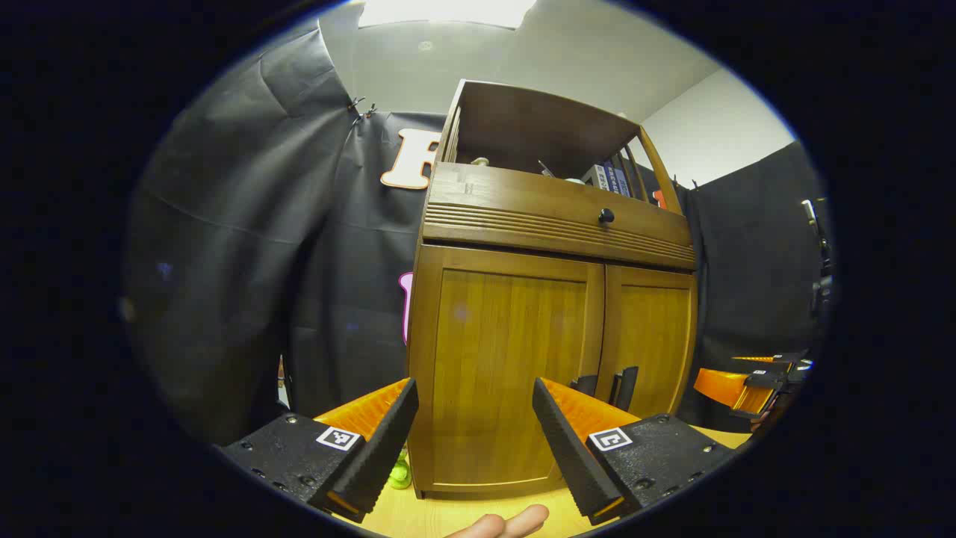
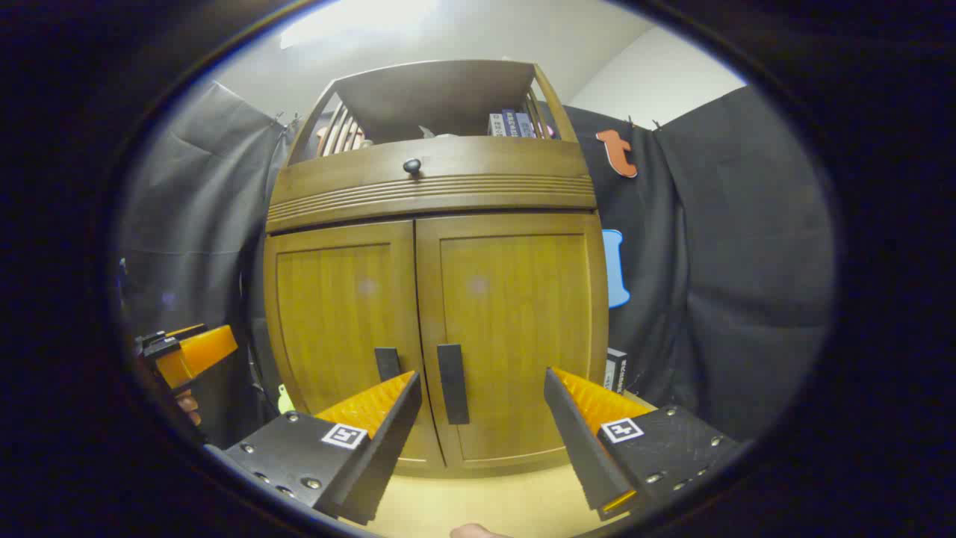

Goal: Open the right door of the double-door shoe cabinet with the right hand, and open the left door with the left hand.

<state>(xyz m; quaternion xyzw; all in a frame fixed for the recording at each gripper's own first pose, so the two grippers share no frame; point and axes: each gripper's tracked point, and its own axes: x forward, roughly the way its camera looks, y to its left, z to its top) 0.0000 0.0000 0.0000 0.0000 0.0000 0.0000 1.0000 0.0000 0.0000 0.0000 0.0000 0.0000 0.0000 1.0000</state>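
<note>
The wooden shoe cabinet [image 1: 553,224] stands in front of me with both doors shut. In the left gripper view my left gripper [image 1: 474,441] is open, a short way in front of the left door [image 1: 508,359], with the two dark handles [image 1: 626,387] off to its right. In the right gripper view my right gripper [image 2: 482,441] is open before the right door [image 2: 515,314]; that door's dark vertical handle [image 2: 452,382] shows between the fingers, untouched. The left door [image 2: 336,314] has its handle [image 2: 387,362] partly behind my left finger. The other gripper [image 1: 754,381] [image 2: 187,351] shows at each view's edge.
Above the doors is a drawer with a dark knob [image 2: 411,166] and an open shelf holding books [image 2: 511,123]. A small green object [image 1: 401,472] lies at the cabinet's left foot, a small box [image 2: 615,370] at its right. The cabinet rests on a light wooden surface [image 2: 508,501].
</note>
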